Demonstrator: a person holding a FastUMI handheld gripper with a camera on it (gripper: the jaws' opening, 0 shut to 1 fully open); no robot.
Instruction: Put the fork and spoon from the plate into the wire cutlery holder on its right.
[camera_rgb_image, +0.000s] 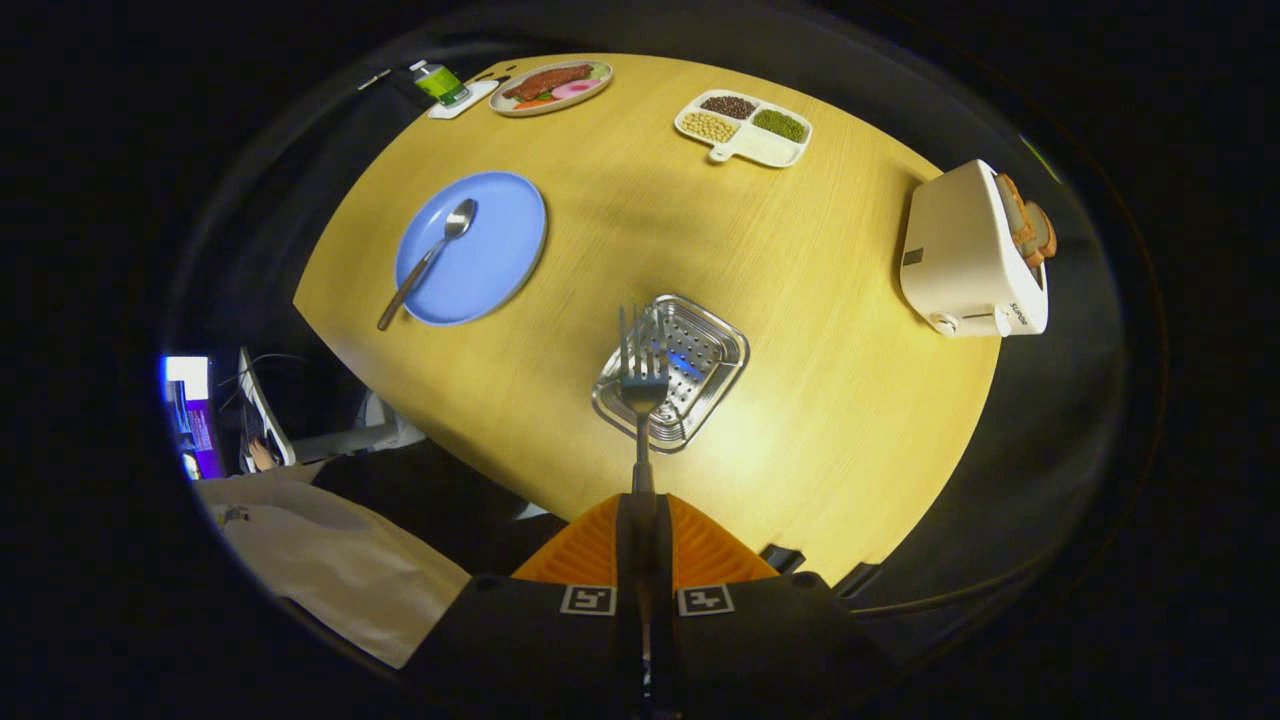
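the tongs (640, 500) clamp the fork (641, 385) over the wire cutlery holder (672, 372) just ahead; next, lower and release, then fetch the spoon (430, 258) from the plate (500, 250) beyond.

We find no text that can be read with confidence. The toaster (965, 255) carries one short dark word near its lower front corner, beside the knob; the characters are too small to make out. Two square coded markers (588, 600) sit on the body of the gripper (640, 497), well apart from the toaster. Its fingers are closed on the handle of the fork (643, 385).
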